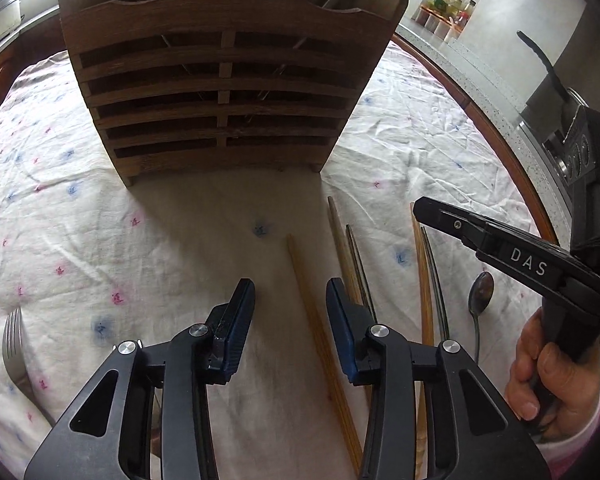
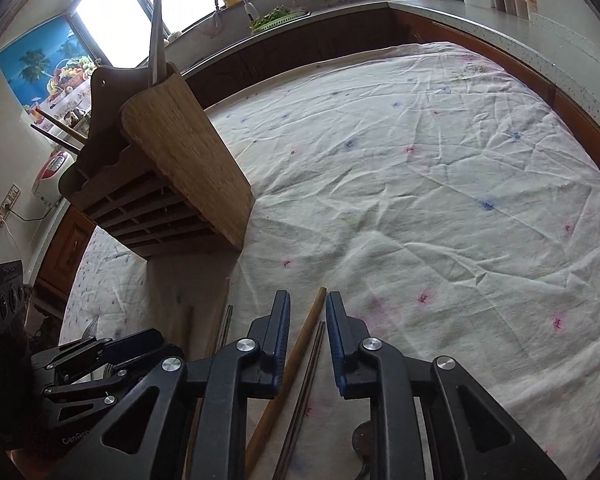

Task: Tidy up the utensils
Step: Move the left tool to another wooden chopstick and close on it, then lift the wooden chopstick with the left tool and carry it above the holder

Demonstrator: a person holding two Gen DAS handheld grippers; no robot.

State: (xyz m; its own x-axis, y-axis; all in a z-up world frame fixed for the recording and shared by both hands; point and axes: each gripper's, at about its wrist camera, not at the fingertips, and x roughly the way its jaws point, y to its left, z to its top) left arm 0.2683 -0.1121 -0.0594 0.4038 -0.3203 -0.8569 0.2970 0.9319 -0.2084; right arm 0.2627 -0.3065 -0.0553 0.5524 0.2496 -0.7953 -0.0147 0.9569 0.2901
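A slatted wooden utensil holder [image 1: 228,80] stands on the table with several utensils in its back slots; it also shows in the right wrist view [image 2: 180,168]. My left gripper [image 1: 290,292] is open above a wooden chopstick [image 1: 320,336] lying on the cloth. More chopsticks [image 1: 350,256] [image 1: 424,280], a spoon [image 1: 480,292] and a fork [image 1: 14,348] lie flat. My right gripper [image 2: 308,308] is open, its jaws either side of a wooden chopstick [image 2: 300,344] and a dark one [image 2: 310,364]. It also appears at the right of the left wrist view [image 1: 420,208].
A wrinkled white tablecloth with pink and blue marks [image 2: 440,200] covers the table. A kitchen counter [image 2: 500,28] with jars, a kettle and a sink runs behind. A pot with a black handle [image 1: 548,80] sits on the counter at the right.
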